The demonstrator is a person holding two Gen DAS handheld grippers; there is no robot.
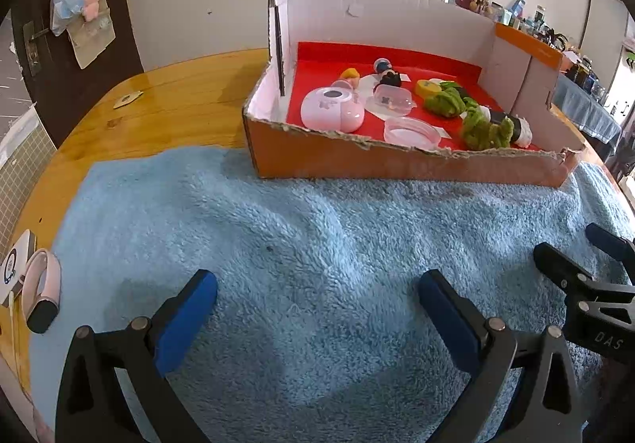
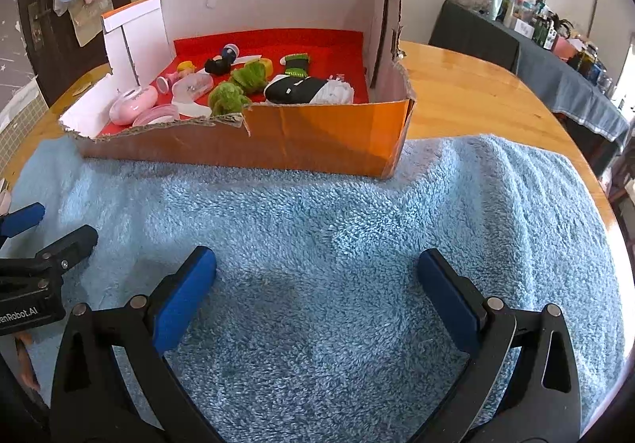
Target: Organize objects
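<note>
**Both grippers idle over towel; objects collected in cardboard box**

The left gripper (image 1: 317, 300) and right gripper (image 2: 316, 284) hover side by side above the blue towel (image 2: 357, 213), jaws spread wide with nothing between them. The towel surface in front of both is bare of objects, which suggests sorting is at or near completion.

The cardboard box (image 2: 317, 137) rests with its front edge on the towel and its rear on the wooden bench (image 2: 476, 86). Its front wall is torn low, giving the grippers clear access from this side, while the tall back and side walls retain the contents.

Contents, on the red liner (image 1: 397, 58):
- pink round case (image 1: 332, 109) at the front left corner
- clear pink lid (image 1: 410, 131) just beside it
- clear plastic case (image 1: 391, 102) behind the lid
- two green plush pieces (image 1: 444, 100), near the centre
- black-and-white rolled item (image 2: 305, 90) toward the right
- small figures (image 1: 387, 74) at the rear, details too small to tell

A pink band (image 1: 41, 294) lies at the towel's left edge, outside the box; it may remain to be stored
</note>
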